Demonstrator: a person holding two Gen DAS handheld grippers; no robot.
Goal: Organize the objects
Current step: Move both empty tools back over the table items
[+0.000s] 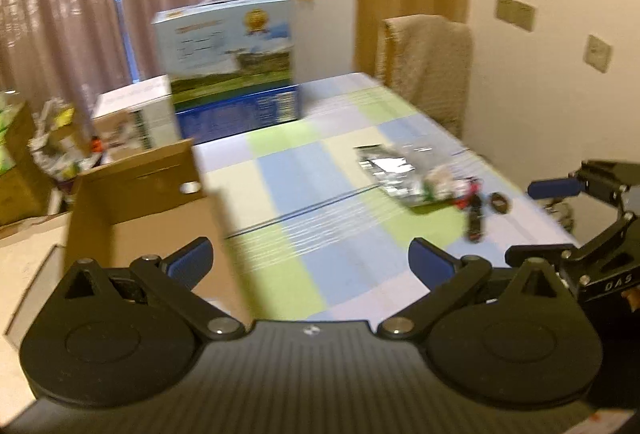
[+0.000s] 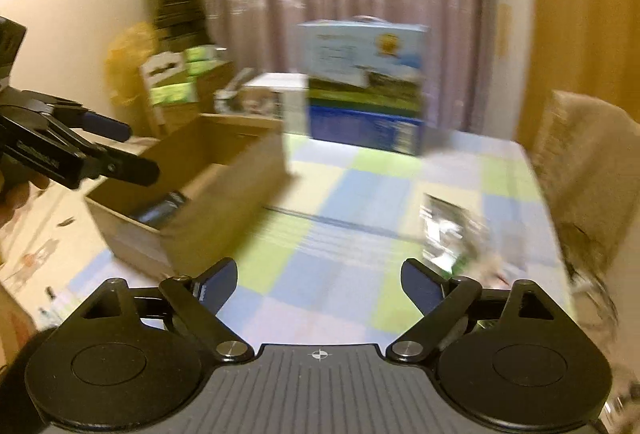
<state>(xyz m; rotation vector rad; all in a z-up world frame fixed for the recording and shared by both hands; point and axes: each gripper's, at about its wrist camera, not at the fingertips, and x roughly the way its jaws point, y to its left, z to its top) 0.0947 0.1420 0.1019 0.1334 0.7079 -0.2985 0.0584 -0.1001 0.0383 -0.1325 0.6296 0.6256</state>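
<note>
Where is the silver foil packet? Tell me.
Left wrist view: the silver foil packet lies right of centre on the checked tablecloth, beside small dark items.

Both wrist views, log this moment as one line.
left hand-held gripper: open, empty | right hand-held gripper: open, empty | cardboard box: on table | foil packet: on table
</note>
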